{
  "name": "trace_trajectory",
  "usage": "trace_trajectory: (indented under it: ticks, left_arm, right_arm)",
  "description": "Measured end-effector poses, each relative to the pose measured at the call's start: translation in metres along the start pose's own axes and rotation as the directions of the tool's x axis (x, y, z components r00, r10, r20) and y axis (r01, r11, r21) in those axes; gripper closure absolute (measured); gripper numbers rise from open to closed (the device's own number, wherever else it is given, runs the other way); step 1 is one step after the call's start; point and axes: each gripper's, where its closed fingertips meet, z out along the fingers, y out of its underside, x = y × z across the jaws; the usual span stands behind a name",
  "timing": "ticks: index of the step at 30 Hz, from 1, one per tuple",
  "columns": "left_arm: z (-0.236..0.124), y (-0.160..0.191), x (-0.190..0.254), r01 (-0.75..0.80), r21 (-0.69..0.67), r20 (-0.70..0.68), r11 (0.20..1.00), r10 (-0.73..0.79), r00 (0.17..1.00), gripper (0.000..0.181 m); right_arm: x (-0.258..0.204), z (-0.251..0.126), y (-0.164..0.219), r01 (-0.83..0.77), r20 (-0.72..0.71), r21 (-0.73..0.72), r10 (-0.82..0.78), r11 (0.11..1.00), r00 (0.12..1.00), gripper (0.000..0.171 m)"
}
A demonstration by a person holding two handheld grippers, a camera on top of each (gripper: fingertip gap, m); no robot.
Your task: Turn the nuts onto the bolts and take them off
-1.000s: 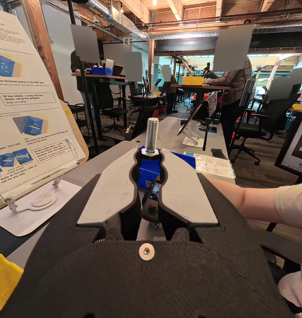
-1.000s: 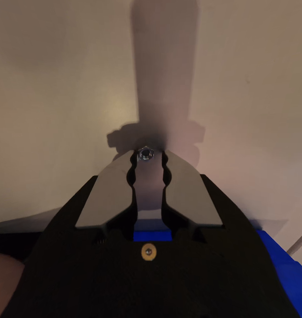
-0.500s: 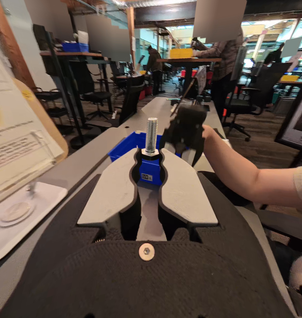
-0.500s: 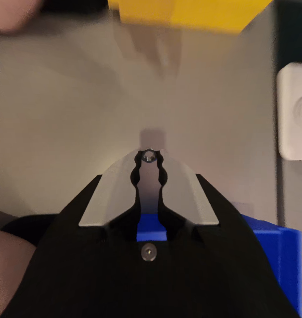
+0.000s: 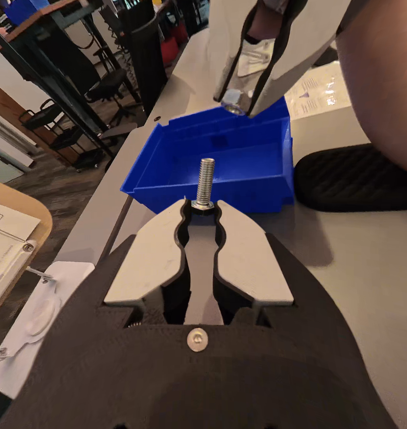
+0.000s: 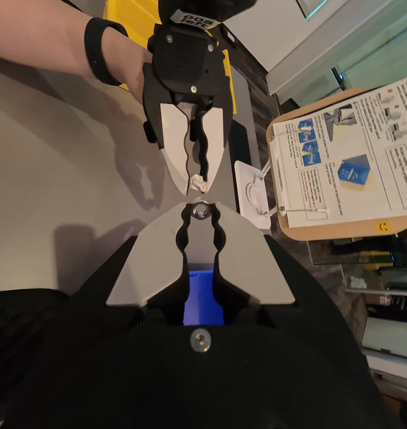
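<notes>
My left gripper [image 5: 201, 205] is shut on the head of a silver bolt [image 5: 206, 180], which stands upright with its threaded shank free. My right gripper [image 6: 200, 207] is shut on a silver hex nut [image 6: 200, 211]. In the left wrist view the right gripper [image 5: 238, 111] hangs above and beyond the bolt, holding the nut [image 5: 234, 103] with its hole facing down. In the right wrist view the left gripper [image 6: 196, 185] and the bolt [image 6: 199, 183] sit just ahead of the nut, a small gap apart.
An empty blue bin [image 5: 221, 160] stands on the grey table [image 5: 348, 267] behind the bolt. A black pad [image 5: 351, 178] lies to its right. An instruction sheet on a wooden board [image 6: 351, 162] stands at the table's left side. A yellow bin [image 6: 133, 21] is near the left hand. Tip to tip, the grippers are about 7 centimetres apart.
The left gripper has tilted down toward the table with the bolt. The right gripper has swung in above the bolt with the nut, close to its tip.
</notes>
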Motion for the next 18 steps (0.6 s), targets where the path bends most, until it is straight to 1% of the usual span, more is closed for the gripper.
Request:
trace_trajectory:
  ticks: [4, 7, 11, 15, 18]
  left_arm:
    - [0.001, 0.000, 0.006, -0.040, -0.031, -0.014, 0.999, 0.039, 0.999, 0.163]
    - [0.000, 0.000, 0.009, -0.071, -0.053, -0.009, 0.996, 0.071, 0.997, 0.163]
    - [-0.003, 0.003, 0.013, -0.120, -0.094, -0.017, 0.988, 0.119, 0.993, 0.163]
    - [-0.005, 0.007, 0.013, -0.173, -0.143, -0.006, 0.974, 0.174, 0.985, 0.163]
    - [-0.010, 0.006, 0.018, -0.188, -0.118, -0.045, 0.975, 0.184, 0.982, 0.163]
  right_arm:
    - [-0.004, 0.017, 0.003, 0.061, 0.023, -0.048, -0.059, 0.997, 0.998, 0.153]
    - [-0.008, 0.025, 0.004, 0.074, 0.044, -0.067, -0.071, 0.995, 0.997, 0.153]
    - [-0.014, 0.029, -0.001, 0.104, 0.070, -0.066, -0.099, 0.992, 0.993, 0.153]
    - [-0.019, 0.032, 0.001, 0.146, 0.077, -0.110, -0.138, 0.983, 0.987, 0.153]
    - [-0.023, 0.030, -0.004, 0.178, 0.092, -0.082, -0.170, 0.981, 0.981, 0.152]
